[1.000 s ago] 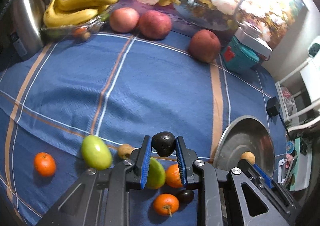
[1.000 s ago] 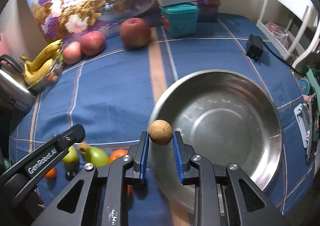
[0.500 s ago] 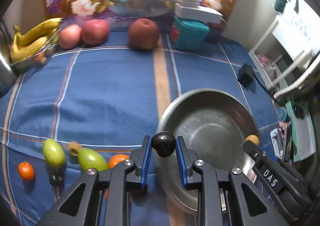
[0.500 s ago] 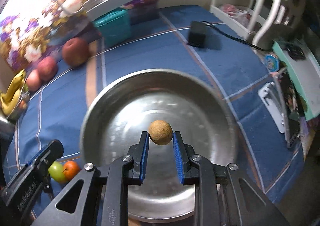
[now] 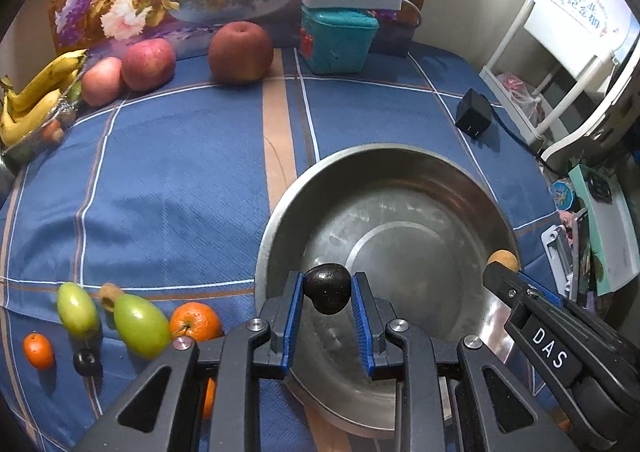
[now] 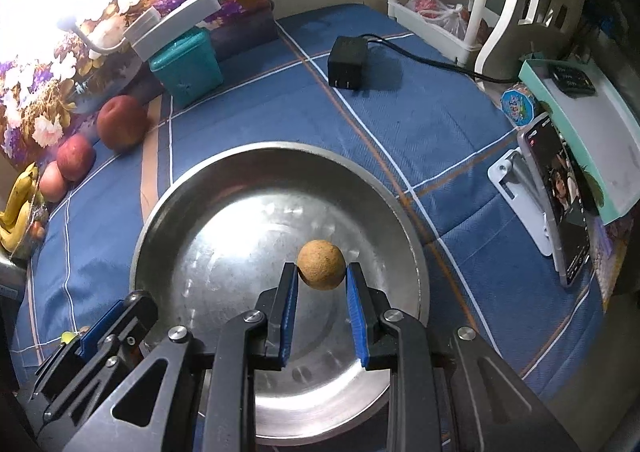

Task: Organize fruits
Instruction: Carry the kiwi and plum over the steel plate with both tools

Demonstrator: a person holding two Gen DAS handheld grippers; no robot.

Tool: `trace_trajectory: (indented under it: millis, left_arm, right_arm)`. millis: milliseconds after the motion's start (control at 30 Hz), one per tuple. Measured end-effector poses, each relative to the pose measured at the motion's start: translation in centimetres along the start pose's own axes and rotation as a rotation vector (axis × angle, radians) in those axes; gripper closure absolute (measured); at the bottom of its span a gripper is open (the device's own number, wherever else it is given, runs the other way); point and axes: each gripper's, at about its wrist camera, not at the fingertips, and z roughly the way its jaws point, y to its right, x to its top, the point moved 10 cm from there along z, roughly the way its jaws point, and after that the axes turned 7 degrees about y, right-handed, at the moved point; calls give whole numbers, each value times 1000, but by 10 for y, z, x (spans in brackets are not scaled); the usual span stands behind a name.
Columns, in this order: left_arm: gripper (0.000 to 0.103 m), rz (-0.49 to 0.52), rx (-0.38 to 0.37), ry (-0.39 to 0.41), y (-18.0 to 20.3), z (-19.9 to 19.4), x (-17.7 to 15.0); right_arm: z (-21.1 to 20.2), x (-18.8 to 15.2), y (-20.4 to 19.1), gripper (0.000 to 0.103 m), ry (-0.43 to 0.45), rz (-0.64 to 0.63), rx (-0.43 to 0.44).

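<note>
My left gripper (image 5: 327, 288) is shut on a small dark round fruit (image 5: 327, 287) and holds it over the near rim of the steel bowl (image 5: 400, 156). My right gripper (image 6: 321, 272) is shut on a small brown round fruit (image 6: 321, 263) above the inside of the bowl (image 6: 280, 148); that fruit also shows in the left wrist view (image 5: 503, 259). Left of the bowl on the blue cloth lie two green fruits (image 5: 140, 326), oranges (image 5: 196, 322), a small dark fruit (image 5: 85, 361) and a small brown fruit (image 5: 107, 290).
Three apples (image 5: 241, 51) and bananas (image 5: 36, 100) sit at the back left. A teal box (image 5: 338, 38) stands at the back, a black power adapter (image 5: 473, 113) with its cord at the right. A phone on a stand (image 6: 560, 208) is at the table's right edge.
Both grippers have moved right with their fruits, from beside the bowl to above it. The fruits on the cloth have not moved.
</note>
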Motion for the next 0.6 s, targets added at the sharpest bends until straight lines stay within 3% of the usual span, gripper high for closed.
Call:
trace_trajectory:
  millis: [600]
  left_arm:
    - [77,14,6,-11,3,8,-5]
  right_arm:
    - [12,-6,-2,77,-36,-9,4]
